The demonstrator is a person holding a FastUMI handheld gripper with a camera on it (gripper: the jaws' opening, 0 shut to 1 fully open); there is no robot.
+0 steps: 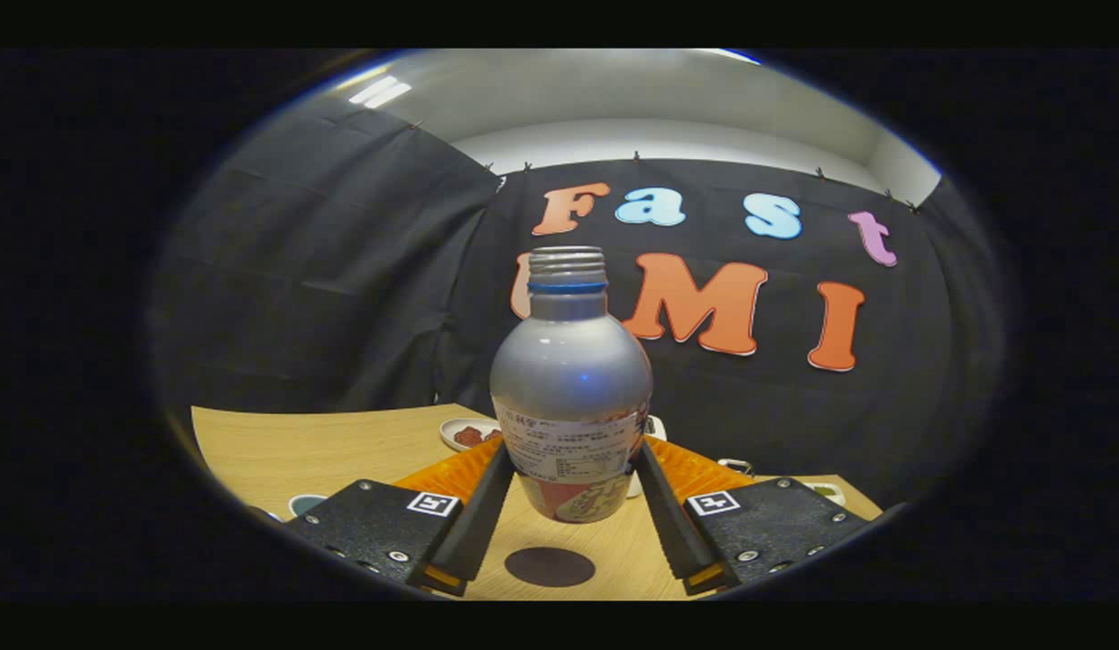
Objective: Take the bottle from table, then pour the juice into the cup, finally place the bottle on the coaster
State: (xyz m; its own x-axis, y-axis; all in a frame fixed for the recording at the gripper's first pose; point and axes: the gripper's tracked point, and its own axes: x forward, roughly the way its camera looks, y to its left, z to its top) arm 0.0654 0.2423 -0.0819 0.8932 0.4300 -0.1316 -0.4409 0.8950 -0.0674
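A silver bottle [570,388] with a paper label, a blue neck ring and an open threaded mouth stands upright between my fingers [483,506]. My gripper [570,487] is shut on the bottle, both pads pressing its labelled lower body. The bottle's base hangs above the wooden table [289,451]. A dark round coaster [550,566] lies on the table below the bottle, between the finger bases. A white cup's edge [655,428] peeks out just behind the bottle on its right; most of it is hidden.
A small white dish with red bits [467,434] sits beyond the left finger. An orange ribbed mat [447,474] lies under the fingers. A dark cup rim [304,504] shows by the left finger base, a small dish [826,490] by the right.
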